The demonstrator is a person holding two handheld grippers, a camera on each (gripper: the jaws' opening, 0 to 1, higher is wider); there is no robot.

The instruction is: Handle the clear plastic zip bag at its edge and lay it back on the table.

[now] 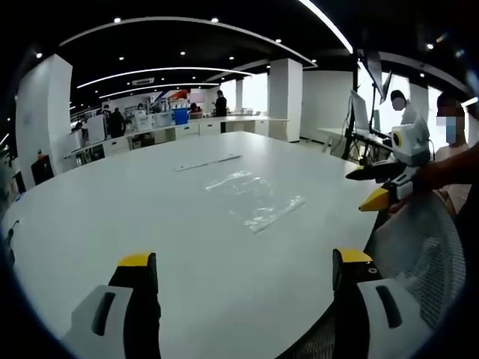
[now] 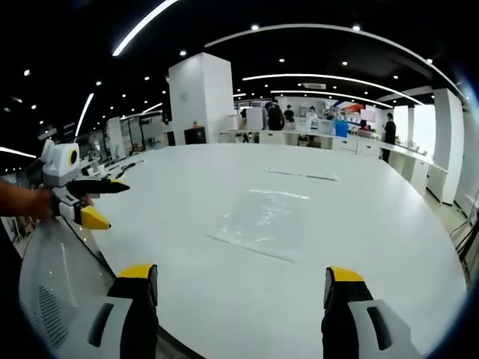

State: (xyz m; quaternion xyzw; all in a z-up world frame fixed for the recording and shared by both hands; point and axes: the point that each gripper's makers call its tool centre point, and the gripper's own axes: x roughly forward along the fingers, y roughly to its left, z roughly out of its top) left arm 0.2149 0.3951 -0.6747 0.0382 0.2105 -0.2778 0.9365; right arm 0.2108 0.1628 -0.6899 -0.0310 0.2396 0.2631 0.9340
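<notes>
White desk, large and rounded. Clear plastic zip bag lies flat mid-desk, untouched; a thin clear strip sits further back. Mesh chair back at the near edge. Left gripper and right gripper both spread wide, nothing held, well short of the bag. Looks like pre-grasp: next move needs one gripper down at a bag edge, pinching thin film. No readable writing or brands.
</notes>
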